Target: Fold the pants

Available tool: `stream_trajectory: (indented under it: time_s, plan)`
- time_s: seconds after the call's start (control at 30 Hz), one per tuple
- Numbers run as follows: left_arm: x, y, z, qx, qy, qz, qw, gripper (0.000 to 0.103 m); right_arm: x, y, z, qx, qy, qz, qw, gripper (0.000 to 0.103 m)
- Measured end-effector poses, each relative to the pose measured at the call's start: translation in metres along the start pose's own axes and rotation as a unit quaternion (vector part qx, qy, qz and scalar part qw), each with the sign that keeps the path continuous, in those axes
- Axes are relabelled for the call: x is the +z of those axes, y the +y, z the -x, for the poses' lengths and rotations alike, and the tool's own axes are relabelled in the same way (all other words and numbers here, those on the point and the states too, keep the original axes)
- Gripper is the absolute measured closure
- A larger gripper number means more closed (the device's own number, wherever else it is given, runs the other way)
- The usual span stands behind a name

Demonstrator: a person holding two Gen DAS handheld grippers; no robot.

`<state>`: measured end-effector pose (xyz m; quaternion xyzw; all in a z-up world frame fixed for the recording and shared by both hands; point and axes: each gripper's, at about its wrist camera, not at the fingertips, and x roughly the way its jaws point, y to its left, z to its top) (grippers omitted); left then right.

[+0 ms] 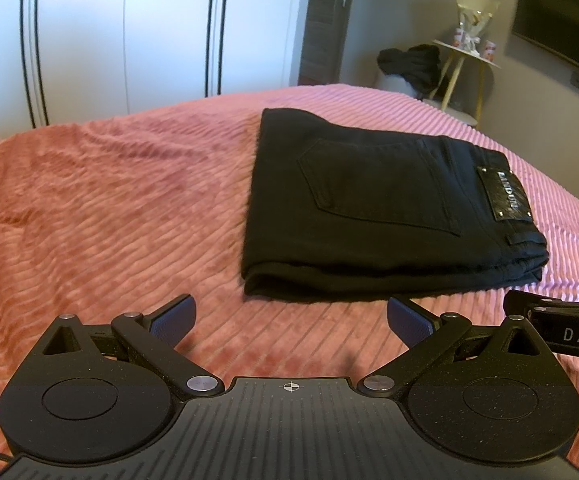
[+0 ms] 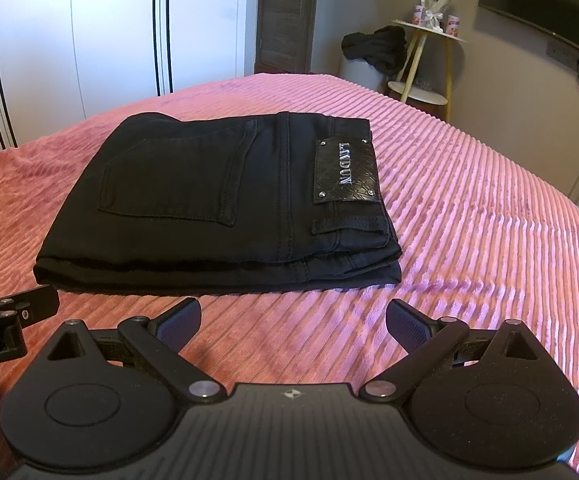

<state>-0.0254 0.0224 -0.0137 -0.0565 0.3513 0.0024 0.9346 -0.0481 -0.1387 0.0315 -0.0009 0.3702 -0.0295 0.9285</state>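
Note:
Black pants (image 1: 373, 208) lie folded into a compact rectangle on the pink ribbed bedspread (image 1: 109, 200), back pocket and leather waistband patch (image 2: 346, 171) facing up. My left gripper (image 1: 291, 322) hovers open just in front of the bundle's near edge, nothing between its blue pads. My right gripper (image 2: 293, 324) is open too, a short way before the pants (image 2: 217, 196), empty. Each gripper shows at the edge of the other's view: the right one (image 1: 561, 320) at far right, the left one (image 2: 5, 312) at far left.
The bedspread (image 2: 469, 220) stretches wide around the pants. Beyond the bed stand white wardrobe doors (image 1: 121, 32), a dark door (image 2: 285, 16), a small round side table (image 2: 429, 40) with decorations, a dark garment heap (image 2: 373, 48) and a wall-mounted screen (image 1: 561, 20).

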Motion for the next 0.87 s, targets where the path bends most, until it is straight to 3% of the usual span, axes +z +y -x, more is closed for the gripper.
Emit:
stream_trajectory:
  time_s: [0.7, 0.87]
  plan:
    - [-0.0008, -0.0006, 0.0045, -0.002, -0.019, -0.001, 0.9998, 0.000, -0.0007, 0.0006, 0.0003, -0.001, -0.001, 0.003, 1.000, 0.004]
    - [-0.0010, -0.0015, 0.0020, -0.010, -0.007, -0.006, 0.9999, 0.000, -0.0010, 0.0009, 0.0006, -0.002, -0.001, 0.004, 1.000, 0.004]
